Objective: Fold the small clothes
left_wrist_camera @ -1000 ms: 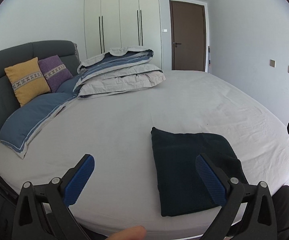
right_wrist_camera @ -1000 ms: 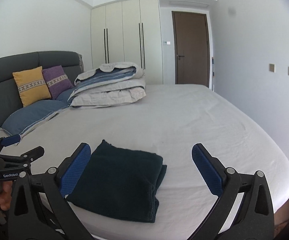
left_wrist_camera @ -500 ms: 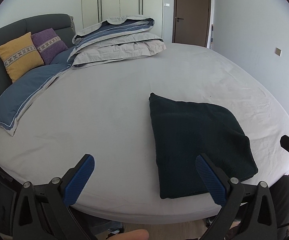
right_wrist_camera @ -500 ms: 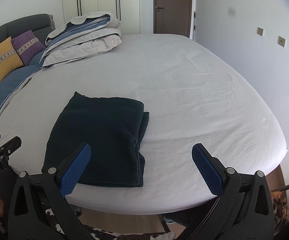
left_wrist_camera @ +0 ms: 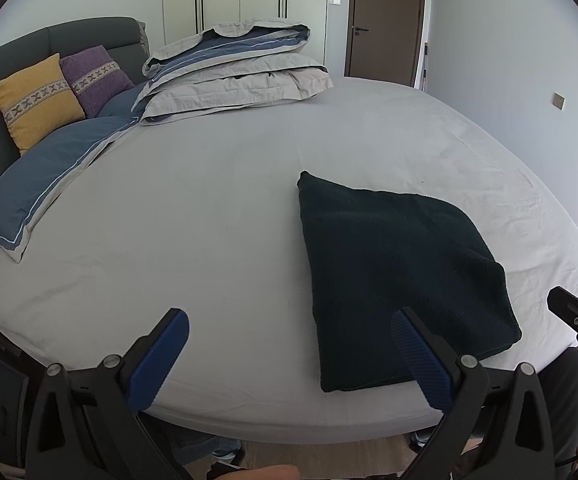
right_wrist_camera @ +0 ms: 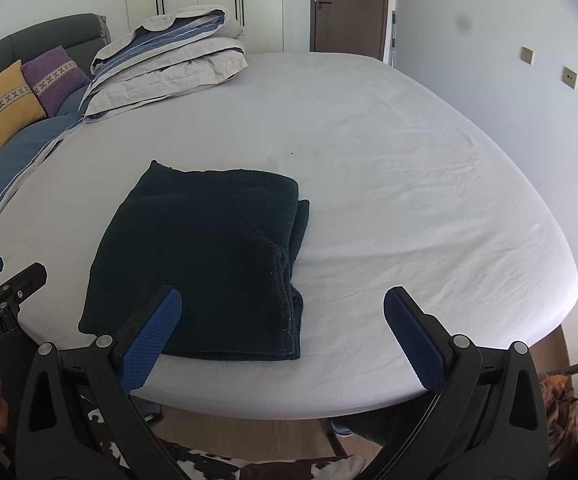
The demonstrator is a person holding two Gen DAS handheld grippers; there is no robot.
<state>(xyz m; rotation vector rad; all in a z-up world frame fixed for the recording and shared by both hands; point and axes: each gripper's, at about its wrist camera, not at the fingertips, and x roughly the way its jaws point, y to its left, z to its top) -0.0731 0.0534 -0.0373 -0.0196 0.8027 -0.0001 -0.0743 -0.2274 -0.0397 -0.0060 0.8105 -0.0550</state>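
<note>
While both jaws gape empty, left gripper (left_wrist_camera: 289,356) and right gripper (right_wrist_camera: 281,328) hover; folded dark fleecy rectangular cloth (right_wrist_camera: 205,256) at 12 o'clock on smooth white bedsheet (right_wrist_camera: 389,168).

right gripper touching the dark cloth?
Apart. Right wrist view: right gripper open, raised off the bed's edge; the folded cloth lies flat, ungrasped.

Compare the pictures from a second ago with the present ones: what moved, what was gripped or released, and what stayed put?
Both cameras now look down more steeply over the bed. The left gripper and right gripper remain open; nothing was gripped or released. The dark folded cloth lies unchanged near the bed's edge, and the folded duvet and cushions stayed put.
</note>
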